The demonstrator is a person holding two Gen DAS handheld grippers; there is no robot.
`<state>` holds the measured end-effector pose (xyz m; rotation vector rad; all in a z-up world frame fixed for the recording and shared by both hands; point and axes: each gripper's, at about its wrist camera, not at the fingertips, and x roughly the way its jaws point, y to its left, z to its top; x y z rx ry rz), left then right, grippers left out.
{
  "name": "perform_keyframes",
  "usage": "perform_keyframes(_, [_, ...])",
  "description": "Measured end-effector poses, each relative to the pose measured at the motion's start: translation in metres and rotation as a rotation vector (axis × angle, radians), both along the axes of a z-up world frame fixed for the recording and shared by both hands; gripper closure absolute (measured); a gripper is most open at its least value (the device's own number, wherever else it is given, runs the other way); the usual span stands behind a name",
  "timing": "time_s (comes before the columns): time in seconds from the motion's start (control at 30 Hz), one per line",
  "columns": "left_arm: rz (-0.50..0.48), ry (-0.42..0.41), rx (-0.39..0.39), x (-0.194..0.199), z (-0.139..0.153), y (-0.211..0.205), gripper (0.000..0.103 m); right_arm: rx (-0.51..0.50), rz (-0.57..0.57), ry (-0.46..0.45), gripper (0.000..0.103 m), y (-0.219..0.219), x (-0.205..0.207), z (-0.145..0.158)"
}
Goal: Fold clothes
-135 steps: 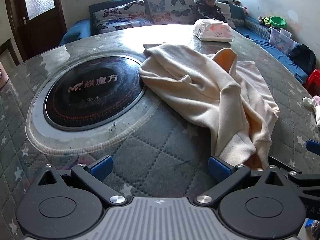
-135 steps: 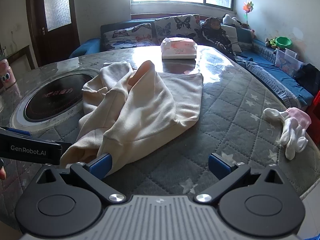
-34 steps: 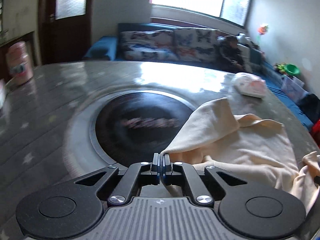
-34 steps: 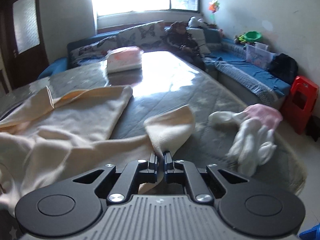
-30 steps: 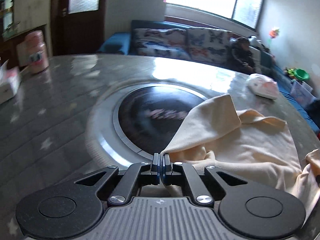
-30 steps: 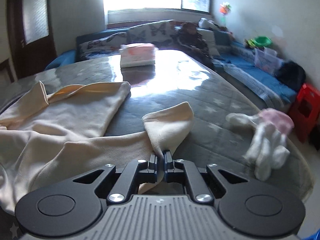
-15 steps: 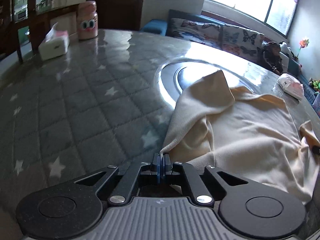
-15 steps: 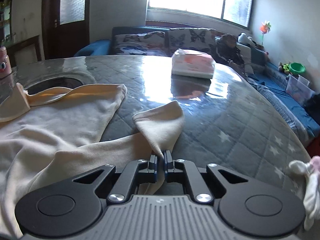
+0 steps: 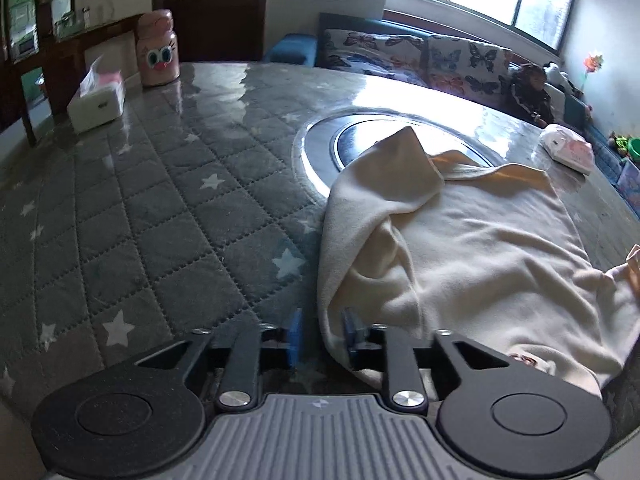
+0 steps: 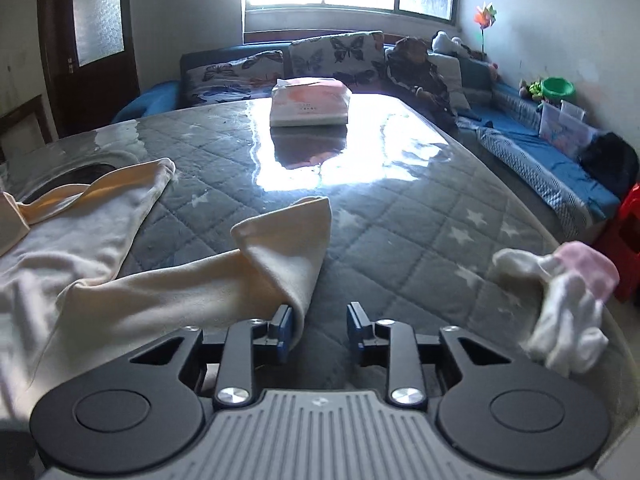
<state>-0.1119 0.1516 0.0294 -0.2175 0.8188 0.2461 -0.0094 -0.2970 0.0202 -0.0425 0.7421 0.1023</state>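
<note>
A cream garment (image 9: 460, 248) lies spread on the grey quilted table (image 9: 160, 220), partly over the round hob (image 9: 360, 136). My left gripper (image 9: 322, 338) is open, its jaws a little apart on either side of the garment's near left edge. In the right wrist view the garment's sleeve (image 10: 280, 252) lies folded toward me. My right gripper (image 10: 318, 330) is open, with the sleeve's end touching its left finger (image 10: 285, 330).
A white tissue box (image 9: 98, 102) and a pink bottle (image 9: 157, 48) stand at the far left. A tissue pack (image 10: 310, 102) sits at the table's far side. Pink and white small clothes (image 10: 568, 300) lie near the right edge. A sofa runs behind.
Both grippers have opened and let go of the garment. It has been pulled toward the near table edge and now lies flat.
</note>
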Motion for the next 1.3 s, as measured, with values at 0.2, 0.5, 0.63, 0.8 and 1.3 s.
perform_keyframes(0.2, [-0.06,-0.068,0.029,-0.007,0.023,-0.009,0.059,-0.025,-0.004,-0.054,0.067,-0.006,-0.015,0.02])
perform_keyframes(0.5, [-0.333,-0.082,-0.045,0.017,0.017,-0.078,0.059,-0.021,0.072,-0.081,0.066,0.026,0.006,0.021])
perform_keyframes(0.63, [-0.464,-0.059,-0.053,0.028,0.006,-0.115,0.059,-0.054,0.115,-0.076,0.066,0.045,0.017,0.01])
perform_keyframes(0.8, [-0.552,-0.031,-0.055,0.039,-0.007,-0.144,0.059,-0.146,0.112,-0.089,0.069,0.053,0.023,-0.003])
perform_keyframes(1.3, [-0.676,-0.022,-0.059,0.027,-0.011,-0.155,0.058,-0.246,-0.106,-0.077,0.093,-0.023,0.001,-0.01])
